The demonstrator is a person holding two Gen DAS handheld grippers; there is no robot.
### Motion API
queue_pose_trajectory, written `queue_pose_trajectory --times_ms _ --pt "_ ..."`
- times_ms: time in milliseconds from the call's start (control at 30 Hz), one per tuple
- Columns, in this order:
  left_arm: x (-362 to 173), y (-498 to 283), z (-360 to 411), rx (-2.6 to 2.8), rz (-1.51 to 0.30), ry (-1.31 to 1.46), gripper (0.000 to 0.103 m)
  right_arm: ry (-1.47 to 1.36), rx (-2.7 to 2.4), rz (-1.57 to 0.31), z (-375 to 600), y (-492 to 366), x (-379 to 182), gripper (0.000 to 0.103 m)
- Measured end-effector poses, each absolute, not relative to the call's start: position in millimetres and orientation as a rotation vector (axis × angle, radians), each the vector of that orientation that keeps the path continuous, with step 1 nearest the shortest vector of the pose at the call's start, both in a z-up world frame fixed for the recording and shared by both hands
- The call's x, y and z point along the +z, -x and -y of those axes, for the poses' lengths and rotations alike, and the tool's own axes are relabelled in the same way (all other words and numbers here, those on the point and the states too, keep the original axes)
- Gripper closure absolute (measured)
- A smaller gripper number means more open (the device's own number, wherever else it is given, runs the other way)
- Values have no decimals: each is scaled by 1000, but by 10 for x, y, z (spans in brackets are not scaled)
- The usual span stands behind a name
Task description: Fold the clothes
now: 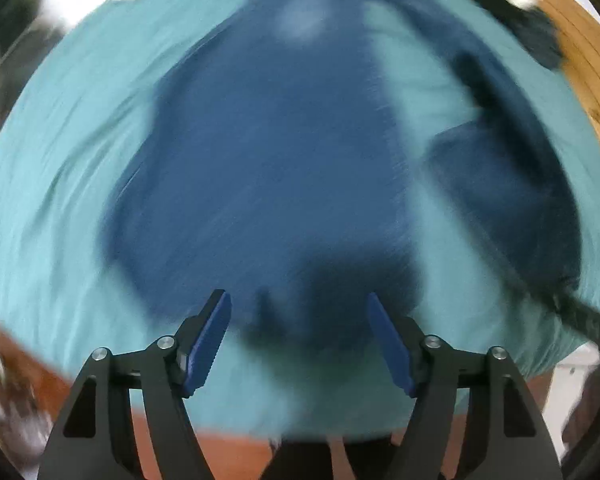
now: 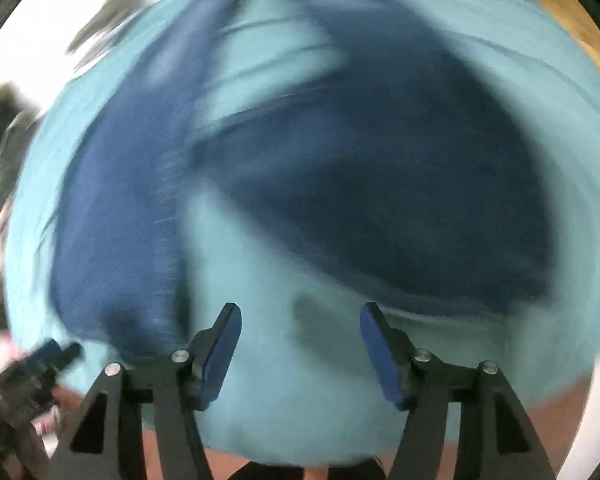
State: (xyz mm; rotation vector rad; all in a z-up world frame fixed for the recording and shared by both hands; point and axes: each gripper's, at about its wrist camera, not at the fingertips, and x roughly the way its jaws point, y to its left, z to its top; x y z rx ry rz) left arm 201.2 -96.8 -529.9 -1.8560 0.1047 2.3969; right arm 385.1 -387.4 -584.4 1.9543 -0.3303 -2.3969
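Observation:
A dark blue garment [image 1: 260, 152] lies spread on a teal sheet [image 1: 60, 184]; both views are blurred by motion. My left gripper [image 1: 299, 304] hangs open above the garment's near edge, nothing between its blue pads. In the right wrist view the same blue garment [image 2: 380, 200] stretches across the sheet [image 2: 280, 380], with a long blue part [image 2: 112, 220] running down the left. My right gripper [image 2: 300, 312] is open over bare teal sheet, just short of the garment's edge. The other gripper [image 2: 40, 364] shows at the lower left there.
A wooden board [image 1: 592, 80] borders the sheet at the right. A dark strap or cable [image 1: 540, 288] crosses the right side of the left wrist view. Reddish-brown floor [image 1: 228, 456] shows below the sheet's near edge.

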Motion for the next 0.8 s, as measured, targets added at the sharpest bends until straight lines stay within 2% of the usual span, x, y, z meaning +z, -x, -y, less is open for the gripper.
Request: queue_pose_trajectory --times_ms 200,267,333,367,400,433,467,500,567,700,767,800 --pt "-5570 -1104 4 2325 -329 1681 31 -2049 -2578 567 2436 -3995 -5900 45" --pt "-5759 -898 -276 2276 -437 1656 28 -2011 -2534 629 2276 -3882 -5999 45" --pt "-6003 -809 -430 2213 -523 1691 28 -1980 -2446 596 2324 -3733 -6112 44" --pt "-6058 -812 -425 2217 -494 1688 30 -1964 -2402 580 2348 -3658 -6169 44" --pt "-6069 -842 -402 2211 -445 1693 59 -1948 -2358 564 2372 -3584 -6226 56" --pt "-6017 -909 -354 2192 -367 1709 83 -1931 -2315 549 2396 -3509 -6283 86" --pt "-5966 -977 -305 2172 -289 1723 91 -1912 -2277 534 2422 -3445 -6326 94" --pt "-5915 -1044 -257 2150 -211 1736 93 -1873 -2282 525 2456 -3462 -6270 97" --pt "-5754 -1313 -101 2145 -34 1741 94 -1775 -2287 536 2500 -3548 -6087 99" --pt "-5403 -1966 318 2221 284 1702 94 -1576 -2244 848 2238 -3848 -5599 99" --pt "-5438 -2174 518 2246 355 1746 94 -1544 -2198 1007 2031 -3982 -5493 99" --pt "-5516 -2237 601 2245 378 1785 94 -1579 -2194 1020 1896 -4006 -5499 99"
